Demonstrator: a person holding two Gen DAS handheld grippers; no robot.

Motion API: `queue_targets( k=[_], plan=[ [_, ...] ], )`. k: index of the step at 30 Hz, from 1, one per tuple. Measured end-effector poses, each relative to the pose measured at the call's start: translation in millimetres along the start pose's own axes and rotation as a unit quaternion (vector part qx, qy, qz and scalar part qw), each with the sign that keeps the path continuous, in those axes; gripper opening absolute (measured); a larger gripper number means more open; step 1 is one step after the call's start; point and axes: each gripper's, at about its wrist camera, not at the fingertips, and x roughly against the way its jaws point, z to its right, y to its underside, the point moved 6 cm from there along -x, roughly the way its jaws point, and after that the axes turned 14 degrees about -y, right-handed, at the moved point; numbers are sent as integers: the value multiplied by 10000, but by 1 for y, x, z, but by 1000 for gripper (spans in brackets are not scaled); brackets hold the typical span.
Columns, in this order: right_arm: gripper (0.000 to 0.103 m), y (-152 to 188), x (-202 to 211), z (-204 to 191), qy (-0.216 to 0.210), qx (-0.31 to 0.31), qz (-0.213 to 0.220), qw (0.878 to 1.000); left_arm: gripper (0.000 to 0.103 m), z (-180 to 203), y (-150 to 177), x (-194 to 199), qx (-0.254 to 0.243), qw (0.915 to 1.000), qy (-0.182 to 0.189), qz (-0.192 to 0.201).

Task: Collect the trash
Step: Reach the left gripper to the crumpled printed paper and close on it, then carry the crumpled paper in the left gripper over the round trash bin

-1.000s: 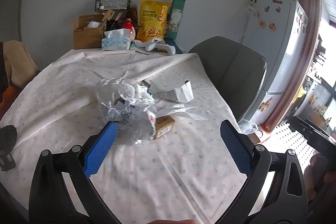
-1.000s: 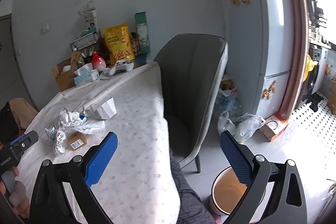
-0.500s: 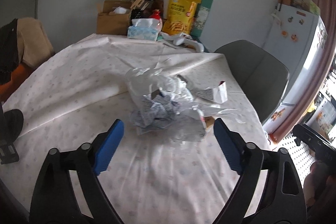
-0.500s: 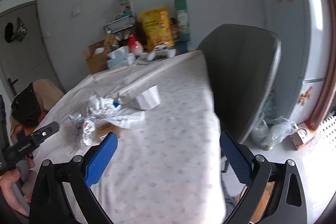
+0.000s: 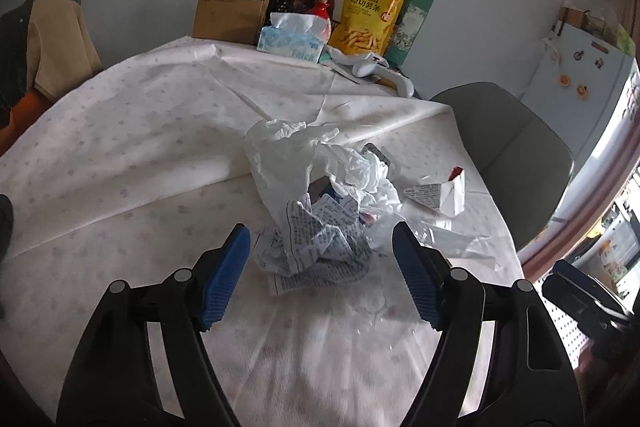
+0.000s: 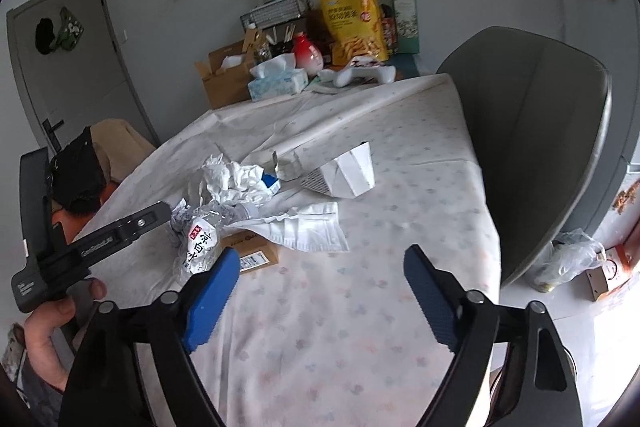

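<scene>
The left hand-held gripper [image 5: 320, 251] is closing, jaws apart, around a crumpled printed wrapper [image 5: 316, 239] in the trash pile [image 5: 320, 187] lying mid-table toward the right edge, pads not touching it. The right hand-held gripper [image 6: 320, 267] is closing over bare tablecloth [image 6: 340, 307], nothing between its jaws.
</scene>
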Motion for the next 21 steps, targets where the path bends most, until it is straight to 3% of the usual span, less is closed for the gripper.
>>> queue_targets(
  k=[3,6,13,15,17,19,21],
  plan=[
    [80,0,-14,-2,-7,95,-191,9998,67,-2,0,-13,138,9998,29,-158],
    [75,4,-30,-3,-37,192,-461,9987,39,-4,3,-25,343,9981,197,-475],
    [67,1,-55,-11,50,531,-695,9962,29,-11,-1,-10,458,9985,241,-203],
    [56,1,-61,-11,62,562,-726,9958,29,-15,-4,-3,503,9984,220,-134],
    [28,1,-67,-10,78,577,-792,9952,29,-19,-6,5,513,9984,212,-64],
    [10,2,-70,-9,62,582,-854,9946,29,-20,-8,14,460,9987,195,18],
    [5,0,-65,-11,-9,633,-771,9950,29,-19,-9,20,425,9989,193,88]
  ],
)
